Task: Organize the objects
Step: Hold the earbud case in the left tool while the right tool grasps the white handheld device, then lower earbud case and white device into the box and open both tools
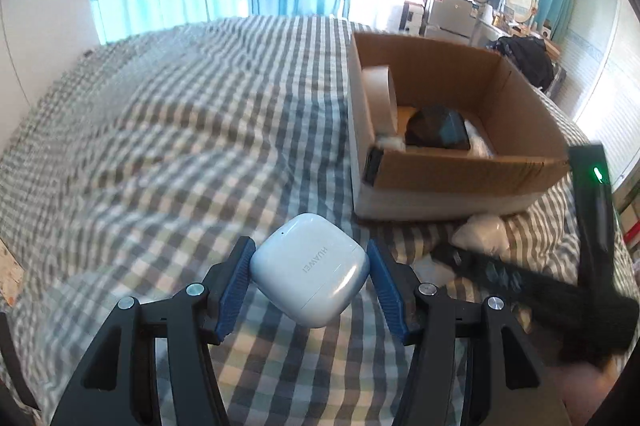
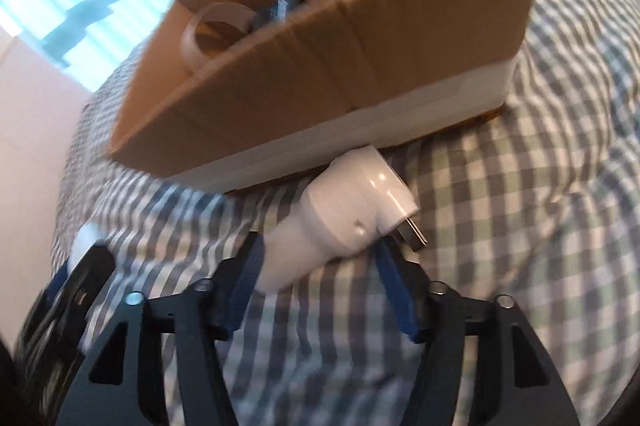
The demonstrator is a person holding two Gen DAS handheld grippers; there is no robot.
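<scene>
Earbud case point(image 1: 310, 272), white and smooth, branded on the lid, sitting between the blue pads of the left hand-held gripper point(image 1: 310, 276) just above the checked bed cover point(image 1: 160, 130); pads touching or almost touching both sides, so clenched on it as far as can be judged, though hard to say whether lifted or resting on the bed. Cardboard box point(image 1: 460, 182) near, ahead and to the right, open-topped, already holding a roll of tape point(image 1: 380, 94), a dark faceted lump point(image 1: 438, 132) and some white wrapping. White plug adapter point(image 2: 348, 216) in the right wrist view, metal prongs pointing right, lying across the fingers of the right hand-held gripper point(image 2: 318, 266) just below the box wall point(image 2: 320, 74); left pad against its body, right pad under its prong end, so seemingly grasped, with blur leaving the firmness of the hold uncertain. Step in hand, by the look of it: pick-up done on both sides, carry to the box about to begin. Next move calls for raising each piece above the rim, bringing it over a free patch of the box floor, then releasing. Worth minding: slippery shell of the case, skewed seat of the adapter, and two grippers heading for the same opening, so best one at a time.
</scene>
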